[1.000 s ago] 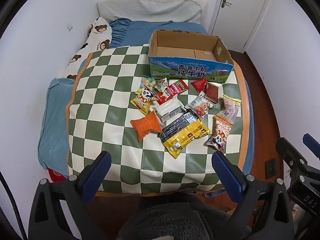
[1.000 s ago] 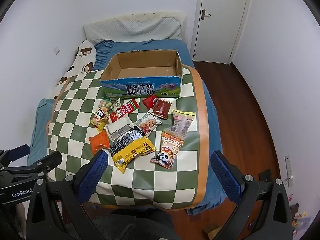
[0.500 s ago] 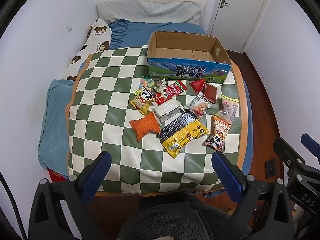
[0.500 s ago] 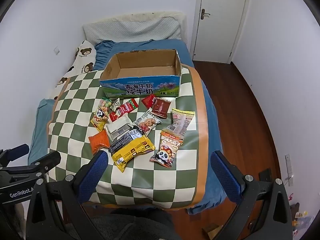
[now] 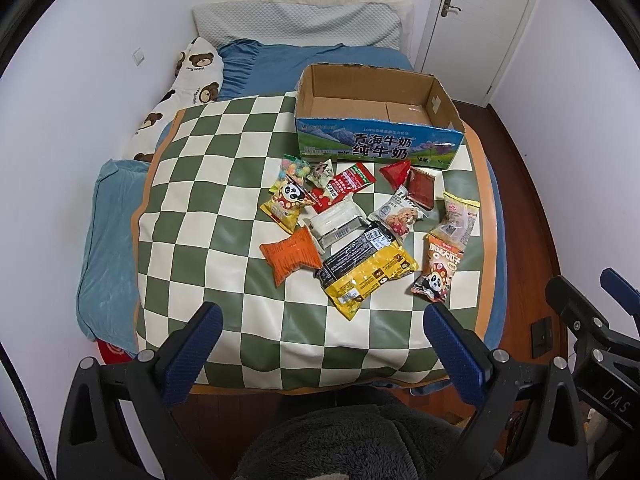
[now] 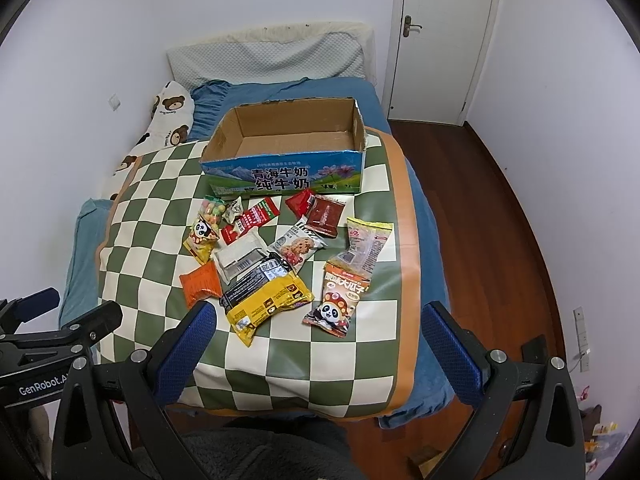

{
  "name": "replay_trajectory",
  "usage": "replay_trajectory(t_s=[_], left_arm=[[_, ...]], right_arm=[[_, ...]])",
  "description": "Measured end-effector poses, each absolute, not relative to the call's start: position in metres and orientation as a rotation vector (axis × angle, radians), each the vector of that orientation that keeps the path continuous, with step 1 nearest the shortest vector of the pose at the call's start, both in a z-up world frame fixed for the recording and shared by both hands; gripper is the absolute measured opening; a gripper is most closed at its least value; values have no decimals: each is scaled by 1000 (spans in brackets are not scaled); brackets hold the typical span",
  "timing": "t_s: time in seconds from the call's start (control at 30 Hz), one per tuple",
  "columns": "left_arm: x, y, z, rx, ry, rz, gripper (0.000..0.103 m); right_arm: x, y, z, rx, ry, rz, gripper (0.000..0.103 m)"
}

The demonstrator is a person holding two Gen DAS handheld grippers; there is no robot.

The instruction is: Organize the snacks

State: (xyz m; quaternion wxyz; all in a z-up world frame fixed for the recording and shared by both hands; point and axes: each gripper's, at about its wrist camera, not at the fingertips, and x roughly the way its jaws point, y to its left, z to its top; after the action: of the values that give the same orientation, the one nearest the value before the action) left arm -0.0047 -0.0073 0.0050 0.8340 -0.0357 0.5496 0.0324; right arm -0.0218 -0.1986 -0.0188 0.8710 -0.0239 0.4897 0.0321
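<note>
Nearest, left gripper spread wide with nothing between its blue pads, poised short of the near edge of the checkered blanket. Right gripper likewise splayed and empty, also at the near edge.

On the blanket, on the near side of the cardboard box and well apart from it: yellow-and-black packet, closest of the pile. Just left of that, orange packet. To its right, panda packet, with a pale twisted wrapper touching its far end.

Closer to the box: white packet partly under the yellow-and-black one, cookie packet beside it, yellow panda bag to the left.

Just before the box's printed front: candy bag, red-and-green sachet, red triangular packet, dark brown packet.

Box upright, open-topped, nothing visible inside. Beyond it, blue bedding, bear-print pillow, grey pillow; white door at far right.
</note>
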Motion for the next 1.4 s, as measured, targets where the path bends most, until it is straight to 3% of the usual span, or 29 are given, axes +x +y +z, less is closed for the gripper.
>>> replay_trajectory(t_s=[1.4], left_arm=[[20, 1, 13, -79, 1163, 62, 103]], right_arm=[[-12, -193, -17, -40, 1026, 68, 103]])
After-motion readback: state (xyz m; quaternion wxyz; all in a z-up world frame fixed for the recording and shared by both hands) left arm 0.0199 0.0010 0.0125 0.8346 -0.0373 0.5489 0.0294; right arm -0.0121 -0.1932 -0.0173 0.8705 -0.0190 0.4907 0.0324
